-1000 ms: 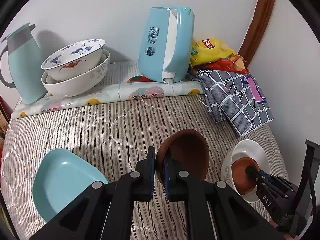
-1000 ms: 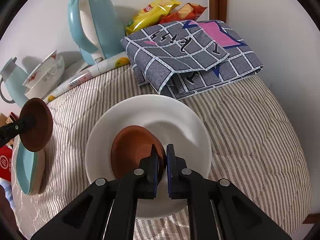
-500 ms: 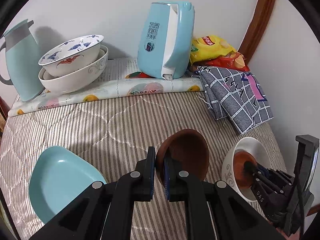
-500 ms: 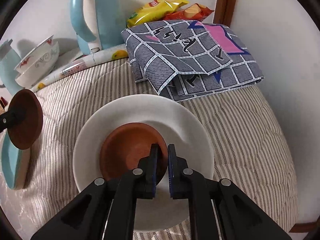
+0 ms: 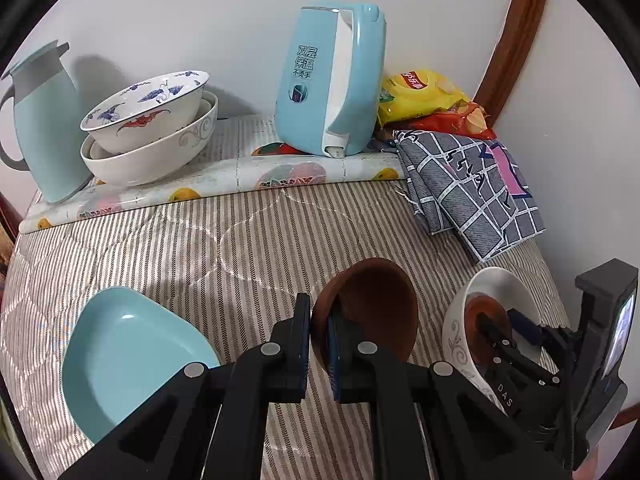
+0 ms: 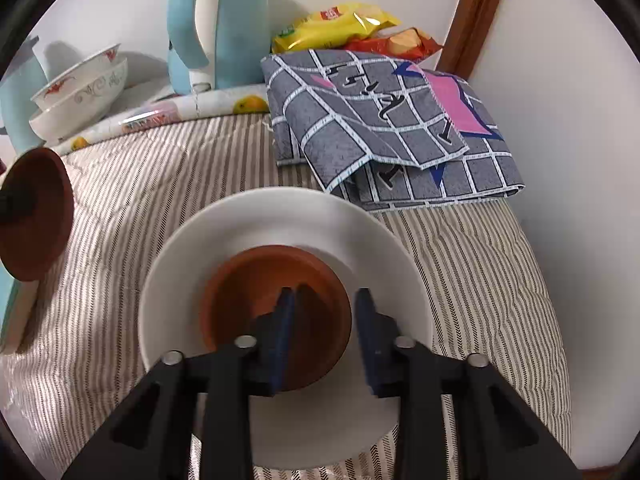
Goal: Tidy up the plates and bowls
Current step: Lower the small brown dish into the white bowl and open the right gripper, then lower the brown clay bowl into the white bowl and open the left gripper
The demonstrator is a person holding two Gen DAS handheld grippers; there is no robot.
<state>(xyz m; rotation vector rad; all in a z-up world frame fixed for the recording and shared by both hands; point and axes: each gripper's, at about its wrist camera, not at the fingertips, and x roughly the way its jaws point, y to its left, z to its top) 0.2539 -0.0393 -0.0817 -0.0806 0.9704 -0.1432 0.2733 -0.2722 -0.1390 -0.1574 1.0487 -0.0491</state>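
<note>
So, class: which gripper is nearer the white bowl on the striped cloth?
Right. The right gripper is inside the white bowl, jaws opening around the brown saucer. The left gripper is beside it, clamping another brown dish.

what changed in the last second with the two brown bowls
The right gripper let go: its jaws are opening, and the small brown bowl it had pinched by the rim now sits loose in the white bowl. The left gripper stays shut on the other brown bowl, held in place.

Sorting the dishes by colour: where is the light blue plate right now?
In the left wrist view the light blue plate lies low on the left of the striped cloth, beside the left gripper.
</note>
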